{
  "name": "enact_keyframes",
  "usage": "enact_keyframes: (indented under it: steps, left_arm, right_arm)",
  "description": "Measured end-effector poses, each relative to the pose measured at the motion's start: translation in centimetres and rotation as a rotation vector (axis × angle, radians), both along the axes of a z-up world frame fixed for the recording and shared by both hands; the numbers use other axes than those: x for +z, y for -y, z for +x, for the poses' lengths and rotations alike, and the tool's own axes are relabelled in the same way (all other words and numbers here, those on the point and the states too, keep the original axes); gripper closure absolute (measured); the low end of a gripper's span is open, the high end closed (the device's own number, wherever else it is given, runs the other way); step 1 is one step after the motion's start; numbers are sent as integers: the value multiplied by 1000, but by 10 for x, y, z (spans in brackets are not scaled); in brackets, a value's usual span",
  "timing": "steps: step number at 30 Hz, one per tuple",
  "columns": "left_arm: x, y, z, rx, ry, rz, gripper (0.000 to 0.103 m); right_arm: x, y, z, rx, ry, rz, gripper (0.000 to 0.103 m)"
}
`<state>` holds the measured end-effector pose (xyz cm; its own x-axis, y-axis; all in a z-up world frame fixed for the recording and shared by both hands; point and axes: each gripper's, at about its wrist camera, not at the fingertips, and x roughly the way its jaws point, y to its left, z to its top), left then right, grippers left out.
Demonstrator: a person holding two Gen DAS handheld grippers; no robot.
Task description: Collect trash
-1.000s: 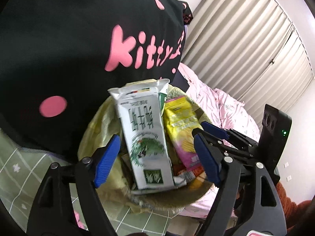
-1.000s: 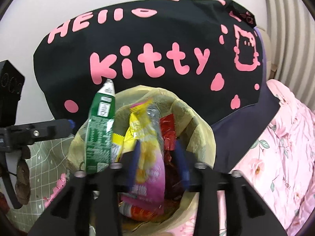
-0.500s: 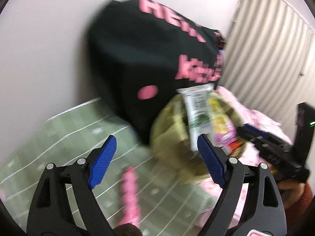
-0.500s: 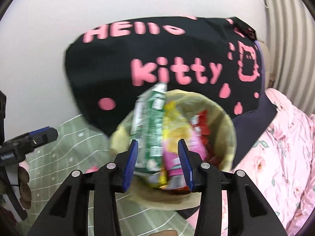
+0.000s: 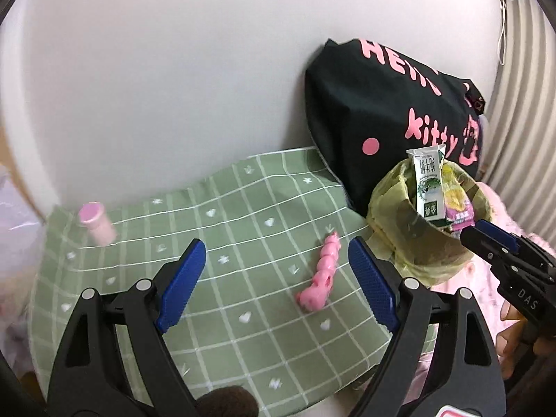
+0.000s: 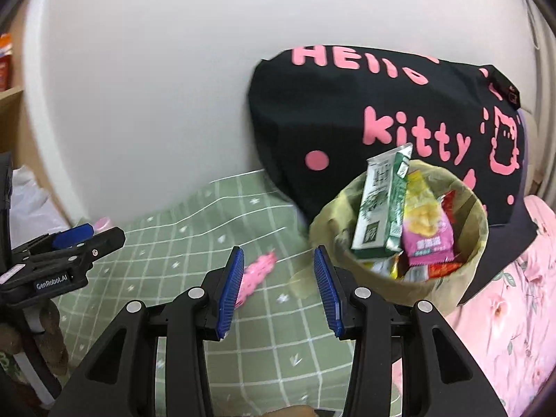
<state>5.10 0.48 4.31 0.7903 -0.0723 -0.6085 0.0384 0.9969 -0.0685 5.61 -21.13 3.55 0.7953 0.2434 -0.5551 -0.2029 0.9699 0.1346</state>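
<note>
The step in hand reads as the swing from the full bin toward the next piece of litter; both hand-held grippers are empty. The left hand-held gripper [image 5: 274, 278] stands at its widest, nothing between its blue pads; the right hand-held gripper [image 6: 276, 288] is part open, also with nothing gripped.

Nearest, just ahead of the left hand-held gripper and a little toward its right finger, a pink beaded wrapper or toy [image 5: 321, 278] lies on the green checked cloth [image 5: 215, 243]; what it is exactly cannot be told; from the right hand-held gripper it shows just past the left pad, blurred. Further off to the left, a pink capped bottle [image 5: 95, 221] lies on the same cloth. Further off to the right, the bin lined with a yellowish bag [image 6: 448, 285] holds the green milk carton [image 6: 380, 208], a yellow and pink snack packet [image 6: 425, 229] and red wrappers; behind it leans the black Hello Kitty bag [image 6: 347, 104] against the wall.

The next move likely calls for lowering one open hand-held gripper over the pink piece, pads either side of its narrow body, then closing.

A second ago both hand-held grippers were at the bin mouth, the left around the carton without pressing, the right at the snack packet; now both have drawn back and turned toward the cloth, and the left has opened slightly wider.
</note>
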Motion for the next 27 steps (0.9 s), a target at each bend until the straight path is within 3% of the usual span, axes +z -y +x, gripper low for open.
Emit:
enact_keyframes:
  steps: [13, 27]
  left_arm:
    - [13, 16, -71, 35, 24, 35, 24]
    - [20, 22, -83, 31, 45, 26, 24]
  right_arm:
    - [5, 6, -56, 56, 42, 24, 63]
    - [15, 6, -72, 59, 73, 6, 63]
